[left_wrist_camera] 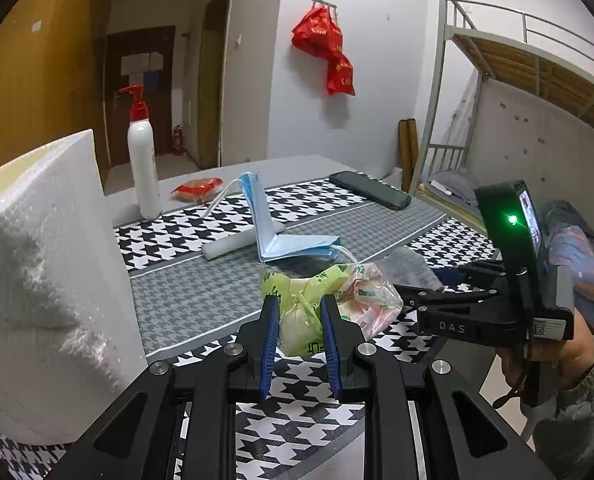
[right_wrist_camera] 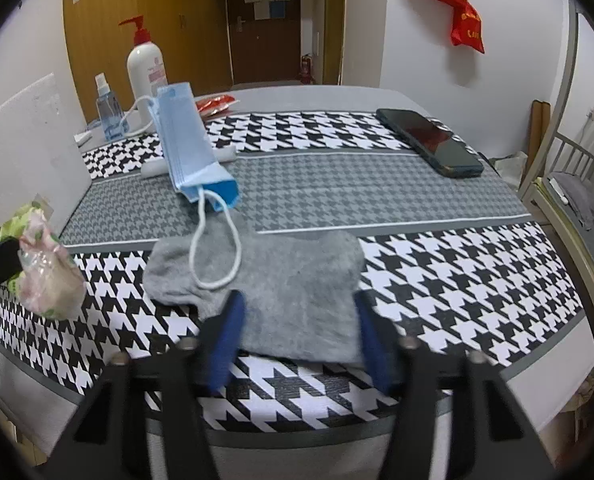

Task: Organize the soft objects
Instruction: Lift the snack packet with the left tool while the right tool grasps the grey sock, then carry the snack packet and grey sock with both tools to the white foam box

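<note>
My left gripper (left_wrist_camera: 299, 320) is shut on a clear plastic bag (left_wrist_camera: 337, 296) stuffed with green and pink soft pieces, held just above the houndstooth table cloth (left_wrist_camera: 297, 400). The same bag (right_wrist_camera: 45, 276) shows at the left edge of the right wrist view. A grey sock (right_wrist_camera: 297, 292) lies flat on the cloth. My right gripper (right_wrist_camera: 299, 336) stands open, one blue pad at each side of the sock's near end, and the sock is not bunched. A folded stack of blue face masks (right_wrist_camera: 189, 140) leans behind the sock, with an ear loop (right_wrist_camera: 217, 248) lying on it.
A big white foam block (left_wrist_camera: 45, 280) stands close on the left. Behind the masks lies a white foam roll (left_wrist_camera: 241, 242). Farther back are a lotion pump bottle (left_wrist_camera: 143, 160), a blue spray bottle (right_wrist_camera: 107, 112), a red packet (left_wrist_camera: 197, 189) and a dark phone (right_wrist_camera: 429, 140). A bunk bed (left_wrist_camera: 497, 80) is on the right.
</note>
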The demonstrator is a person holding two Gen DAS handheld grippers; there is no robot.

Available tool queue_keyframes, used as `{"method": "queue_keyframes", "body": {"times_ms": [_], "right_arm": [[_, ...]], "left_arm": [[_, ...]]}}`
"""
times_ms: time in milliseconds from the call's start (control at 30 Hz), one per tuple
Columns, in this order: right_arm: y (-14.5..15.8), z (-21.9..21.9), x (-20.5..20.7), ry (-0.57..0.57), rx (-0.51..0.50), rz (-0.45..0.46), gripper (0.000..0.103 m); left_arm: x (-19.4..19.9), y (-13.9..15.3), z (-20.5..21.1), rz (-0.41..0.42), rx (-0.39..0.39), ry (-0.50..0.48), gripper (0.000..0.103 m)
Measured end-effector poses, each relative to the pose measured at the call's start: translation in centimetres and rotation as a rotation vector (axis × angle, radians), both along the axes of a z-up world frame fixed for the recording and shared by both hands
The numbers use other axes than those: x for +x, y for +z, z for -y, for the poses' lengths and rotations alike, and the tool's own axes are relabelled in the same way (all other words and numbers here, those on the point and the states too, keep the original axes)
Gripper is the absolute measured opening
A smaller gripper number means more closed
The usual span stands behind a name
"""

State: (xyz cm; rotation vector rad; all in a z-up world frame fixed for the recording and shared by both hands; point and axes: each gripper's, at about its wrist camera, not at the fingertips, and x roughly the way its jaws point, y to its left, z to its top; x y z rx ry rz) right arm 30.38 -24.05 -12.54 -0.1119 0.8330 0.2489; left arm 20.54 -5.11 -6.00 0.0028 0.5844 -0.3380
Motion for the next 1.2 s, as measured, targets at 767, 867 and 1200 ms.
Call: {"method": "queue_keyframes", "body": {"times_ms": [767, 867, 1200], "right_arm": [[7.1, 2.2, -5.0, 0.004, 0.203, 0.134, 0.024], [8.3, 2.3, -6.3, 0.010, 0.204, 0.169, 0.024], [10.0, 1.5, -9.6, 0.044, 0.233, 0.221, 0.025]], "left_arm": [[-3.5, 2.7, -2.6, 0.067, -0.020, 0.052, 0.023], [-4.0, 3.1, -2.8, 0.077, -0.013, 0.061, 0.023], [-6.3, 4.6, -3.5, 0.126, -0.006, 0.072, 0.023]]}}
